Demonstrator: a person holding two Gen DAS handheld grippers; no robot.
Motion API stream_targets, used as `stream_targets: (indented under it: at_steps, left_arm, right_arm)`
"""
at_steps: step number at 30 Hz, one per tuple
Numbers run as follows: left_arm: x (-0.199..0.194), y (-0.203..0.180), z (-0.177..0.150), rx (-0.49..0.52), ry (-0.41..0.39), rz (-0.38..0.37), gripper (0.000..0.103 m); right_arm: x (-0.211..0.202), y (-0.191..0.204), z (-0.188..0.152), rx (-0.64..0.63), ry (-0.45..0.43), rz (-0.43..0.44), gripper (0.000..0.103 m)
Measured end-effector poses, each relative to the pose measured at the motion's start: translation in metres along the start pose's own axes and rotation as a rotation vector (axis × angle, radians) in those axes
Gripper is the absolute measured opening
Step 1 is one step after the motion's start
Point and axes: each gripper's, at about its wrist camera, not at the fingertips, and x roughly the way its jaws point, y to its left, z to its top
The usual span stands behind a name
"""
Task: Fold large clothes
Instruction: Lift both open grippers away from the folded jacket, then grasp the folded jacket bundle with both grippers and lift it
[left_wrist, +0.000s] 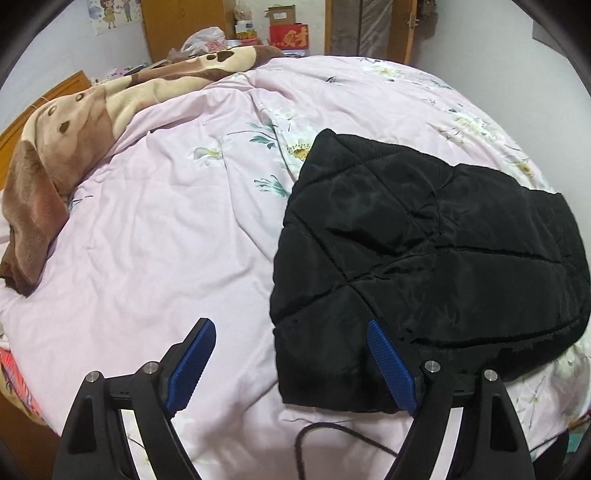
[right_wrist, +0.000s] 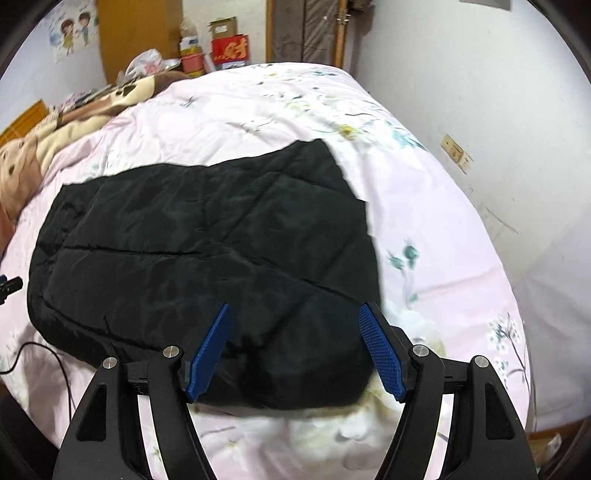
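A black quilted jacket (left_wrist: 424, 251) lies folded into a compact, roughly rectangular bundle on a bed covered by a pale pink floral duvet (left_wrist: 166, 229). Everything else is placed relative to that jacket.

The left gripper (left_wrist: 291, 328) hovers over the jacket's near left edge, its blue-padded fingers spread wide apart and gripping nothing; one finger is over bare duvet, the other over the jacket's edge.

The right gripper (right_wrist: 295, 314) hangs above the jacket's near right corner, its fingers also apart with nothing pinched between them. This view is slightly blurred, so whether a fingertip brushes the fabric is unclear.

Left of the jacket and farther up the bed, a brown and cream plush blanket (left_wrist: 74, 125) lies bunched. A thin black cable (left_wrist: 314, 432) curls on the duvet just in front of the jacket. Beyond the bed's far end stands a red box (right_wrist: 231, 51).
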Motion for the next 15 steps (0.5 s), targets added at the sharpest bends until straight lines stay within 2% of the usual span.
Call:
stream_targets:
  at_steps: [4, 7, 8, 10, 13, 15]
  left_arm:
    - [0.006, 0.013, 0.004, 0.019, 0.010, -0.025, 0.084]
    - [0.018, 0.024, 0.003, -0.008, 0.055, -0.120, 0.087]
    - [0.023, 0.028, 0.003, -0.016, 0.066, -0.125, 0.087]
    - [0.032, 0.030, 0.004, -0.015, 0.084, -0.133, 0.087]
    - [0.049, 0.033, 0.007, -0.049, 0.133, -0.251, 0.090]
    - [0.059, 0.036, 0.011, -0.072, 0.151, -0.279, 0.090]
  right_arm:
    - [0.001, -0.026, -0.001, 0.031, 0.009, -0.025, 0.076]
    - [0.003, -0.048, -0.005, 0.055, 0.022, -0.026, 0.076]
    - [0.006, -0.052, -0.005, 0.057, 0.026, -0.019, 0.077]
    - [0.010, -0.058, -0.005, 0.055, 0.042, 0.005, 0.077]
    - [0.021, -0.065, -0.004, 0.065, 0.079, 0.082, 0.077]
    - [0.031, -0.068, -0.002, 0.075, 0.096, 0.111, 0.077]
